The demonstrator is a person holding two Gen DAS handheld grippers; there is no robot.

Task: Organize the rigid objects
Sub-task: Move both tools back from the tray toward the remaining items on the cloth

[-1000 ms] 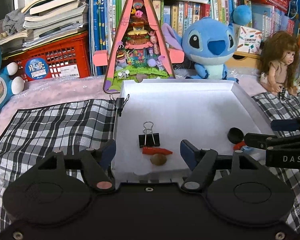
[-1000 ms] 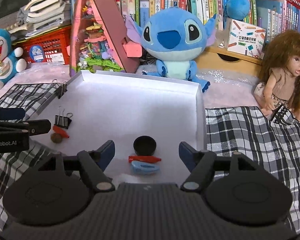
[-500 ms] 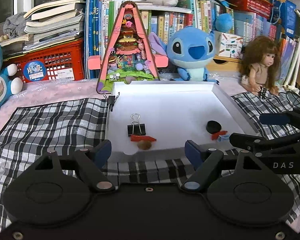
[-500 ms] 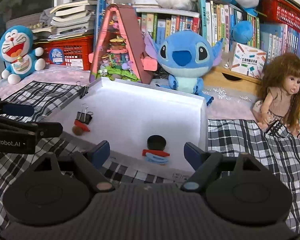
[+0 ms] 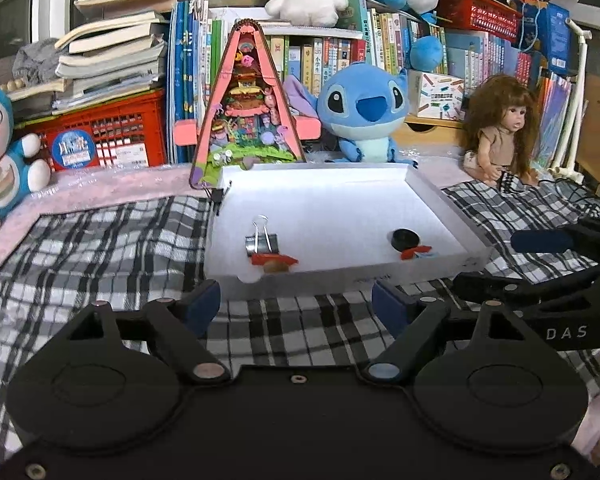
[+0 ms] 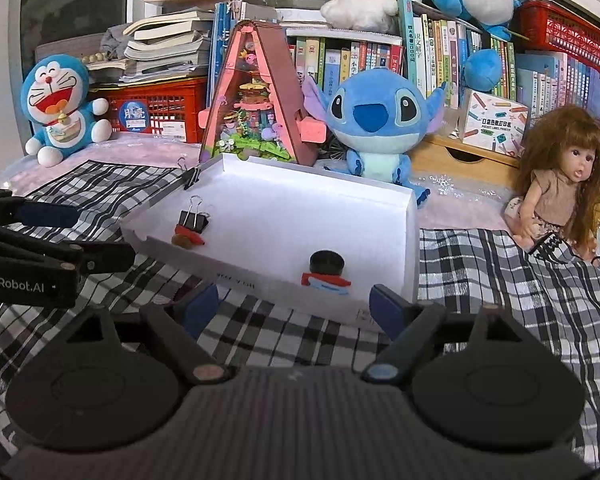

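Note:
A white tray [image 5: 332, 208] lies on checked cloth ahead of both grippers. In it, near the left front, are a black binder clip [image 5: 262, 240], a red piece [image 5: 274, 259] and a small brown ball [image 5: 275, 268]. Near the right front are a black round cap [image 6: 326, 263], a red clip [image 6: 326, 279] and a light blue clip [image 6: 331, 288]. My left gripper [image 5: 294, 302] hangs over the cloth short of the tray, its jaws opening with nothing between them. My right gripper [image 6: 294, 304] is open and empty, also short of the tray.
Another binder clip [image 6: 191, 176] grips the tray's far left corner. Behind the tray stand a pink triangular toy house [image 5: 248, 112], a blue plush [image 5: 364, 112], a doll [image 6: 560, 184], a red crate [image 5: 108, 132] and shelves of books. Each gripper shows beside the other.
Both grippers have pulled back from above the tray to over the cloth in front of it. Their jaws stand wider than a second ago. The things in the tray have not moved.

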